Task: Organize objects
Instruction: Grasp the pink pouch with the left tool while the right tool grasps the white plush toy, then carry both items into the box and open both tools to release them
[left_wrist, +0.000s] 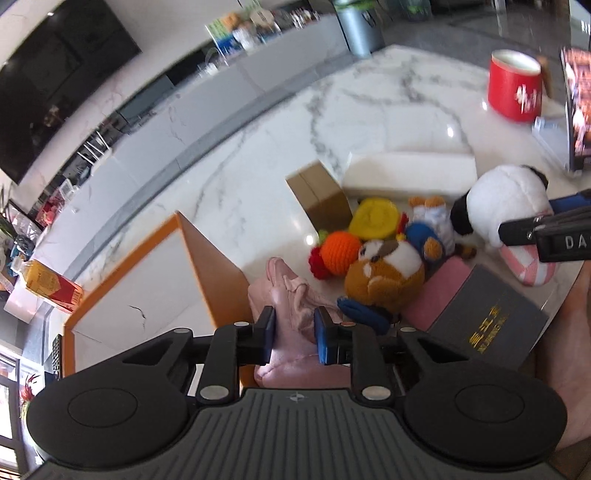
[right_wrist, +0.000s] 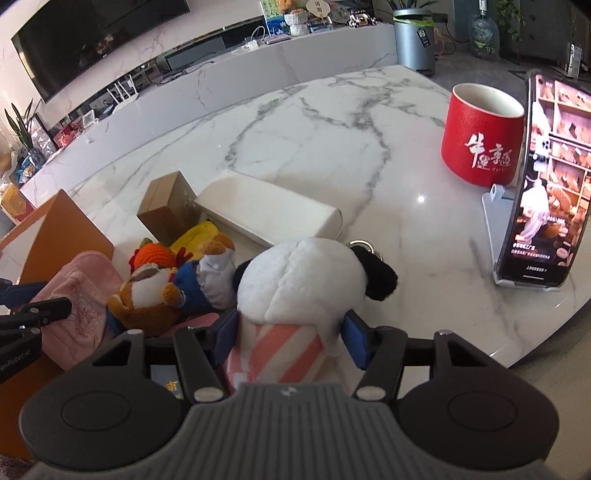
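My left gripper (left_wrist: 294, 328) is shut on a pink cloth pouch (left_wrist: 291, 295), held at the near table edge beside an open orange box (left_wrist: 155, 280). My right gripper (right_wrist: 290, 338) is shut on a white panda plush (right_wrist: 299, 280) with a pink striped body; the plush also shows in the left wrist view (left_wrist: 506, 206). Between them lie a brown monkey plush (left_wrist: 388, 273), an orange knitted toy (left_wrist: 338, 251), a yellow toy (left_wrist: 375, 218) and a blue-and-white doll (left_wrist: 432, 225). The pouch shows in the right wrist view (right_wrist: 79, 295).
A brown carton (right_wrist: 170, 210) and a long white box (right_wrist: 269, 218) lie behind the toys on the marble table (right_wrist: 314, 140). A red cup (right_wrist: 480, 136) and a phone on a stand (right_wrist: 546, 184) stand at the right. A dark grey box (left_wrist: 484, 314) lies near the front edge.
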